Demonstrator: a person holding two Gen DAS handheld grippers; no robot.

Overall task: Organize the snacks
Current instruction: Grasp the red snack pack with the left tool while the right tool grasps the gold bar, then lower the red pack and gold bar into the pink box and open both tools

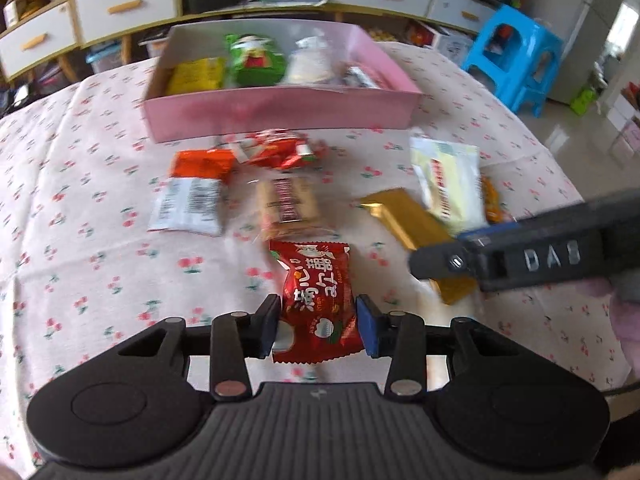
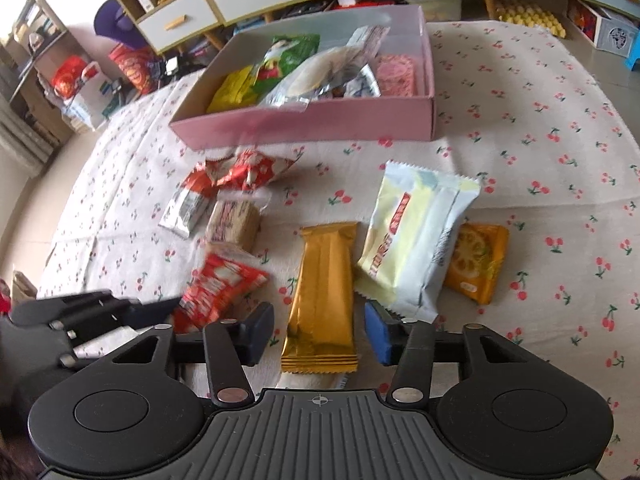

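My left gripper (image 1: 318, 326) is shut on a red snack packet (image 1: 316, 300), which also shows in the right wrist view (image 2: 218, 290). My right gripper (image 2: 320, 334) is open with its jaws on either side of a gold bar packet (image 2: 322, 296), which also shows in the left wrist view (image 1: 408, 220); the jaws do not touch it. The pink box (image 2: 312, 124) at the back holds several snacks, among them a green packet (image 2: 286, 58) and a yellow one (image 2: 234, 90).
Loose on the cherry-print cloth (image 2: 540, 160) lie a pale yellow packet (image 2: 416, 236), an orange packet (image 2: 478, 260), a brown biscuit pack (image 2: 234, 224), a white-and-orange packet (image 2: 188, 204) and a crumpled red wrapper (image 2: 248, 168). Shelves with drawers stand behind; a blue stool (image 1: 516, 56) is right.
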